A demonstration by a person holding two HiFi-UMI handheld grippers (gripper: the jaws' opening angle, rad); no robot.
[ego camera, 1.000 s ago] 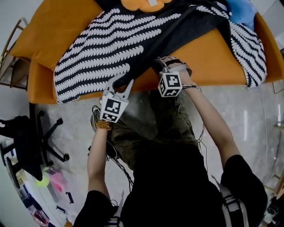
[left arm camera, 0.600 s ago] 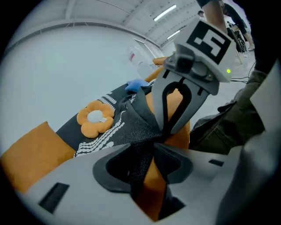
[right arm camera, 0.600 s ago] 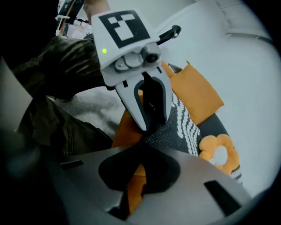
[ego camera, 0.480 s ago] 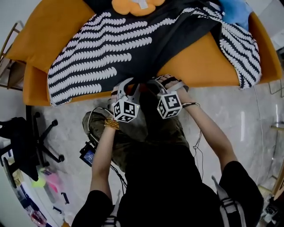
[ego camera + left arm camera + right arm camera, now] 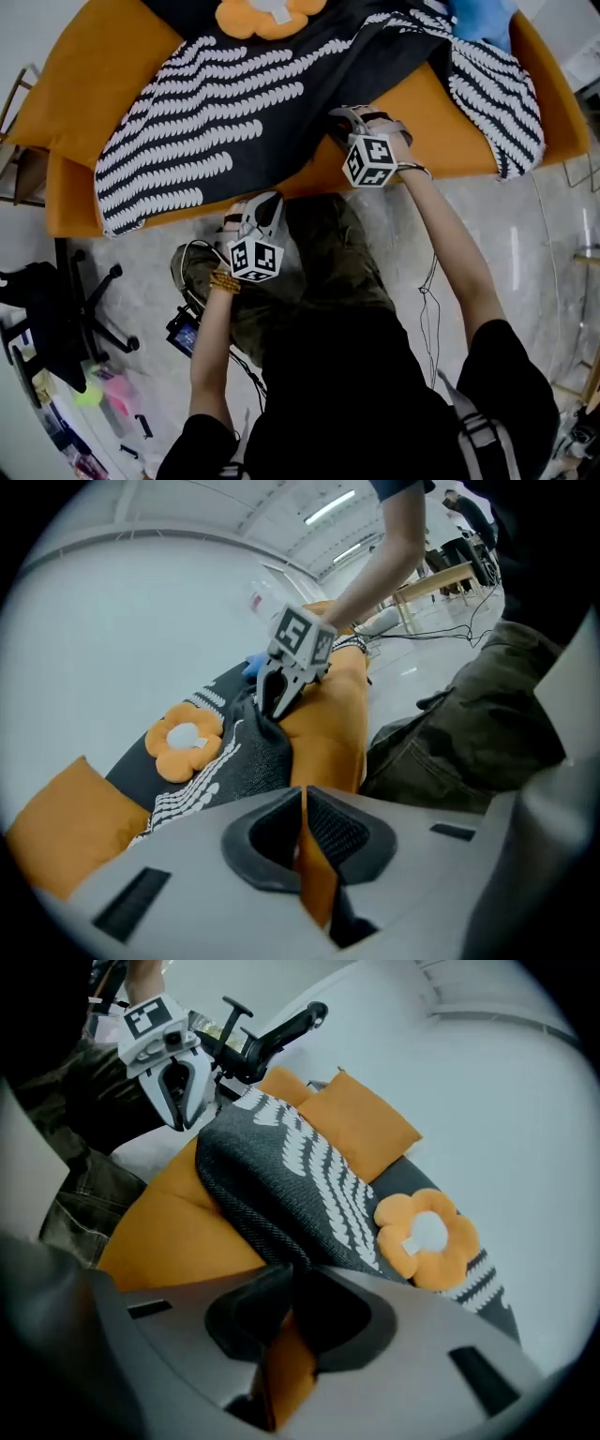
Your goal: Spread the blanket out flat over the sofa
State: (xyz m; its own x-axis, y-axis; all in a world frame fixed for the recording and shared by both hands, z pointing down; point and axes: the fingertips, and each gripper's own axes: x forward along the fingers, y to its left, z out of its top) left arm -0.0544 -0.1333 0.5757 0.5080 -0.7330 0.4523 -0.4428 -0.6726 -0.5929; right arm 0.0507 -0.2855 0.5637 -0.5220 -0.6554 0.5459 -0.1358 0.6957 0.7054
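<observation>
Right now the black blanket [image 5: 253,103] with its white scalloped stripes lies across the orange sofa [image 5: 441,127], covering the upper left and middle of the frame, while one end is bunched at the upper right and hangs over the sofa's front. An orange flower cushion [image 5: 270,11] sits on the blanket at the top edge, and something blue [image 5: 480,15] lies against the folds in the top right corner. The right gripper [image 5: 343,118] is at the blanket's front edge in the middle; its jaws have just been opening and stand partly apart, with the dark hem lying loosely between them. The left gripper [image 5: 264,203], lower and to the left, is off the cloth by the sofa's front, its jaws closed together on nothing. The person's olive trousers [image 5: 323,258] press close to the sofa between both arms. A black office chair [image 5: 56,319] stands on the pale floor at lower left.
</observation>
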